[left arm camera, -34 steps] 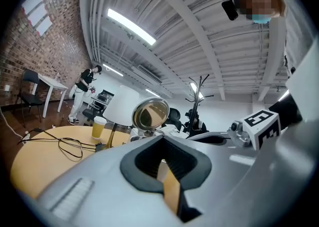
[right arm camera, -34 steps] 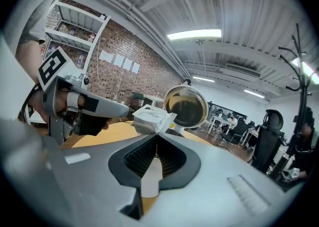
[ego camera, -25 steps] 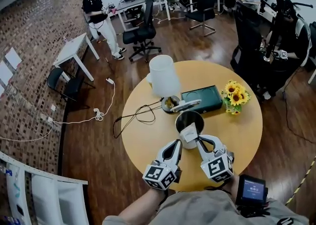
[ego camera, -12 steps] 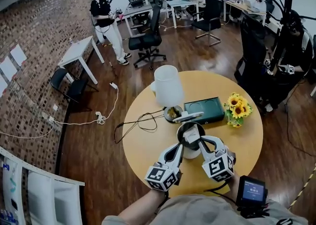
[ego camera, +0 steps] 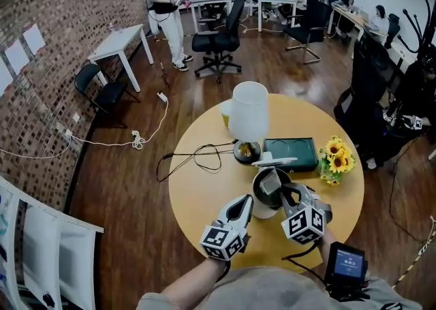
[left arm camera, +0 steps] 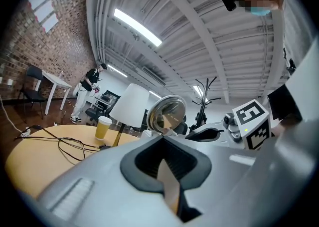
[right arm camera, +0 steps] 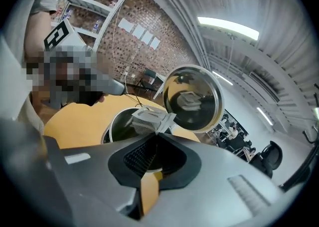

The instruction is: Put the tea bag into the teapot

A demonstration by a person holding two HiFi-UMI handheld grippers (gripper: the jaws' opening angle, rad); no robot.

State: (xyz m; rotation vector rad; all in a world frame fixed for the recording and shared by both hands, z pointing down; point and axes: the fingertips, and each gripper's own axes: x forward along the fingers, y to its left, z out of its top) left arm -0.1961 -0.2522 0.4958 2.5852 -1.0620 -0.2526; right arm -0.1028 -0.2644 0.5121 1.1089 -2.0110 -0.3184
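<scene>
Over the past second the right gripper (ego camera: 281, 191) has carried the tea bag (ego camera: 270, 180) from the near rim to above the middle of the open teapot (ego camera: 261, 211), so letting go looks close. It pinches the bag's corner at its tips. The teapot stands towards the worktop's (ego camera: 197, 193) near edge. The left gripper (ego camera: 240, 208) is clenched, seemingly empty, beside it.

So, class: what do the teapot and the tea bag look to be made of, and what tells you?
Teapot: likely polished steel; its open lid mirrors the tea bag. The bag: probably thin white paper or mesh, matte, creased.
</scene>
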